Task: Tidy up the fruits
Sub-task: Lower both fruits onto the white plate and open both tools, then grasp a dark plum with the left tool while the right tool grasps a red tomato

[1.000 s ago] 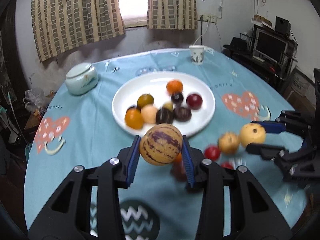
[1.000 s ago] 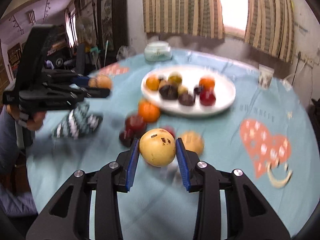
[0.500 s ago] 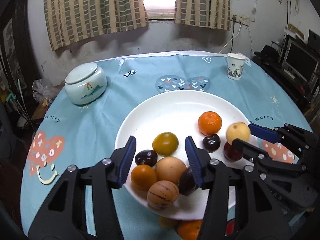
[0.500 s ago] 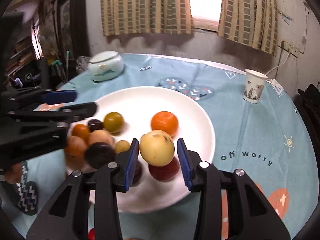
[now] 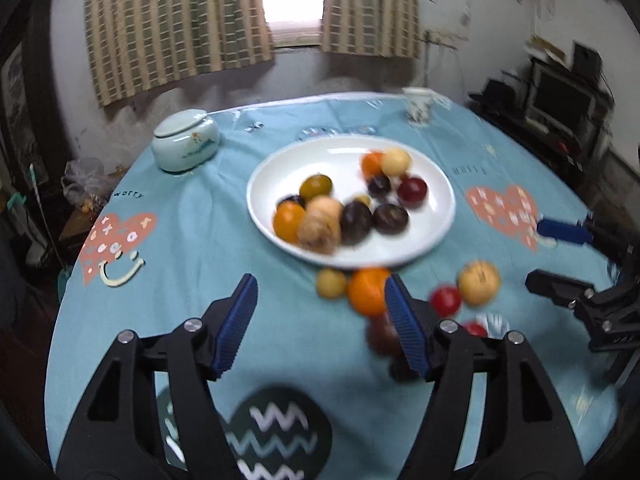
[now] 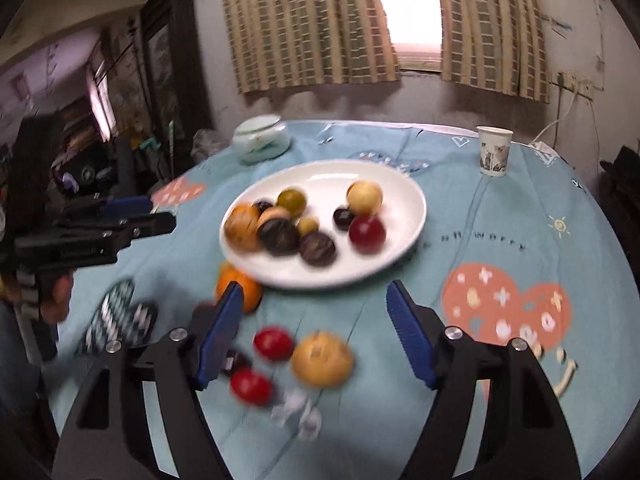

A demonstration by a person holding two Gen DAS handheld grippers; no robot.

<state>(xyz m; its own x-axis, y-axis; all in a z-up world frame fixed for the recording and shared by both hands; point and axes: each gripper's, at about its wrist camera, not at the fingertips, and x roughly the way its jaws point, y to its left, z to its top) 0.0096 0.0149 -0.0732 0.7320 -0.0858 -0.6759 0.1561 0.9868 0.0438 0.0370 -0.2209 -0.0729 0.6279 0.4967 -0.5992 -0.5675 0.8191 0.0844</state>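
Both jaws had just been opening and stood wide with nothing between them: the left hand-held gripper point(image 5: 320, 320) and the right hand-held gripper point(image 6: 314, 332) hung over the loose fruits point(image 6: 322, 358) on the bench point(image 5: 180, 280). The next pick should centre one fruit before closing. Beyond, the plate point(image 5: 436, 188) held the sorted fruit, though blur made kinds uncertain.

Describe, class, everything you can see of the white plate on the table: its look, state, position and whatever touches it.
The white plate is round, shallow and glossy, seemingly ceramic, lying flat on the blue tablecloth near the table's middle. It holds about ten fruits: orange, yellow, olive-green, red and dark purple, mostly grouped toward its near side, the far part bare. An orange on the cloth sits against its near rim. Neither claw touches it.
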